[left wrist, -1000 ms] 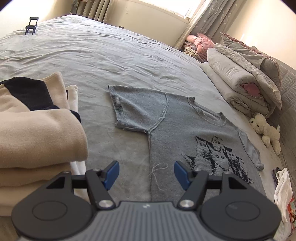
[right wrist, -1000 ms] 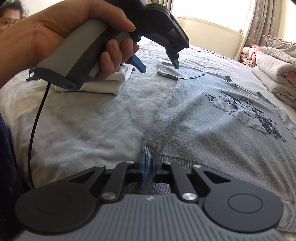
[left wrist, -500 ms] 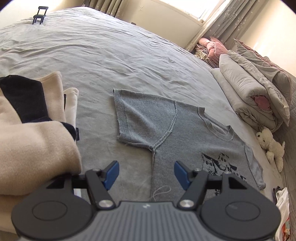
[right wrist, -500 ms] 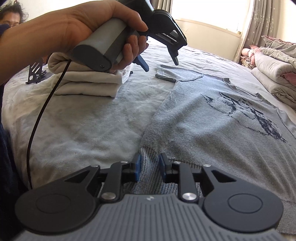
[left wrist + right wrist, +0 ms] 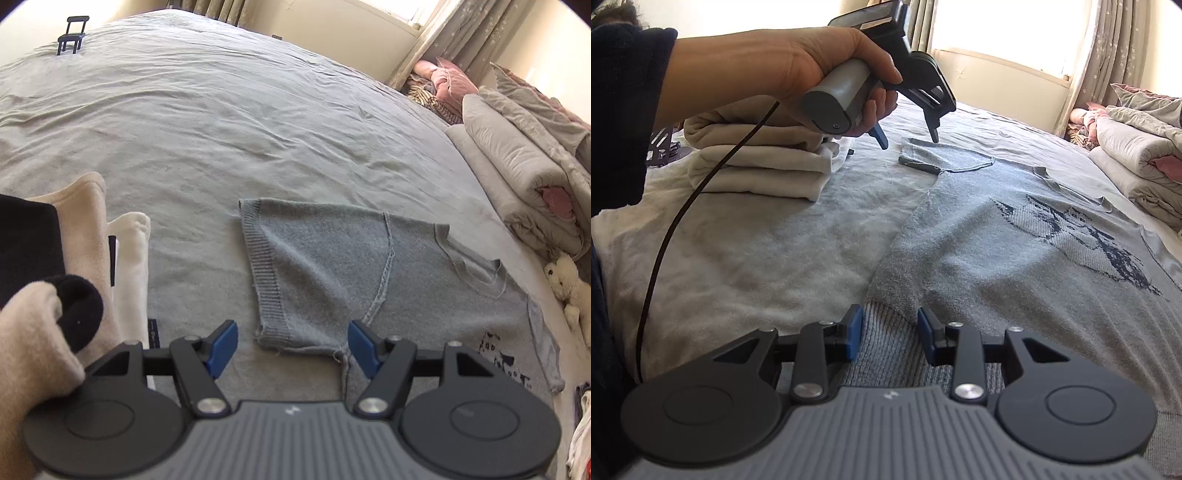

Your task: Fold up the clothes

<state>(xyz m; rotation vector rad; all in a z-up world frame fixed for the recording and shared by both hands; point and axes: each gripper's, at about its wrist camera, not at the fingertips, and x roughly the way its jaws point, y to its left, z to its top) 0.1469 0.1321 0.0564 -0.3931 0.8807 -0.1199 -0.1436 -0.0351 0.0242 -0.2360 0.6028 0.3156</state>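
A grey knit short-sleeved sweater [image 5: 332,266] with a dark picture on its chest lies spread flat on the bed; it also shows in the right wrist view [image 5: 1015,251]. My left gripper [image 5: 290,349] is open and empty, above the sweater's left sleeve near the underarm; it also shows in the right wrist view [image 5: 908,134], held in a hand. My right gripper [image 5: 888,334] is open, its jaws either side of the ribbed bottom hem [image 5: 882,328] at the left corner, not gripping it.
A stack of folded cream and black clothes [image 5: 55,280] lies left of the sweater, also in the right wrist view [image 5: 757,166]. Rolled quilts [image 5: 517,177] and a plush toy [image 5: 565,284] lie at the right. A small black stand [image 5: 72,38] is far back.
My right gripper, shut on the hem corner a second ago, has opened and let it go. My left gripper has moved forward and down from the side seam toward the sleeve.
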